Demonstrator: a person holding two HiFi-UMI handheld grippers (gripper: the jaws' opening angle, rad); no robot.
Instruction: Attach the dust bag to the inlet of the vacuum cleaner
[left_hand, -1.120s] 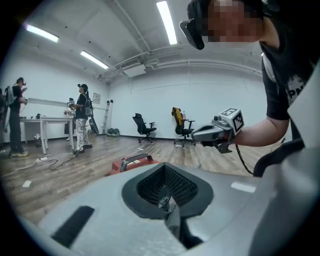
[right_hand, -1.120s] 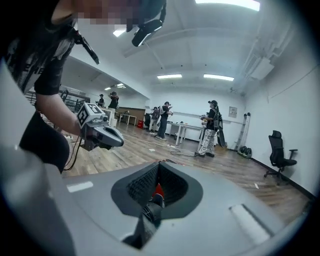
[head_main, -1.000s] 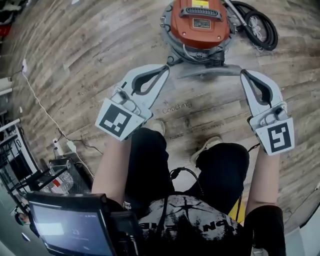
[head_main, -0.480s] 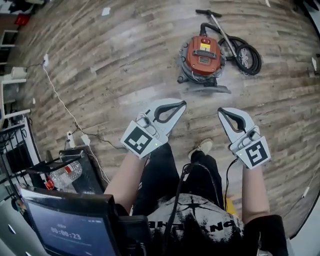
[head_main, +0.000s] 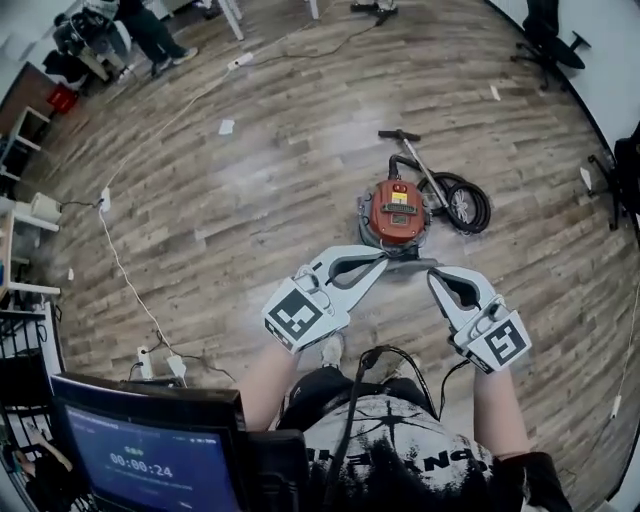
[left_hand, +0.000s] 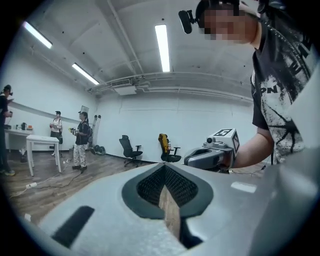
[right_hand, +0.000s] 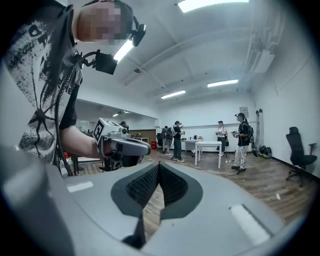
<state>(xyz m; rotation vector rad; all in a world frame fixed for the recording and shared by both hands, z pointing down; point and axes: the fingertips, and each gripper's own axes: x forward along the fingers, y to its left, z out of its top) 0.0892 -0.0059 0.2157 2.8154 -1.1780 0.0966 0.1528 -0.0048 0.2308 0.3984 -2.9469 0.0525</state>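
Head view: both grippers are held out level over the wood floor (head_main: 200, 200) in the lower centre of the frame. The left gripper (head_main: 383, 262) has its jaws closed together with nothing between them. The left gripper view confirms this, showing only a sliver of floor behind the meeting tips. The right gripper (head_main: 433, 276) is likewise closed and empty (its own view shows the same pads meeting at the tip).

The vacuum cleaner (head_main: 397, 212), with an orange lid, stands on the floor just above the two gripper tips, right of centre and apart from both. Its black hose (head_main: 465, 203) lies coiled at its right, and a wand (head_main: 420, 165) runs from there toward the top of the frame.

A monitor (head_main: 150, 455) sits at the lower left. A white cable (head_main: 120, 280) trails along the left side.
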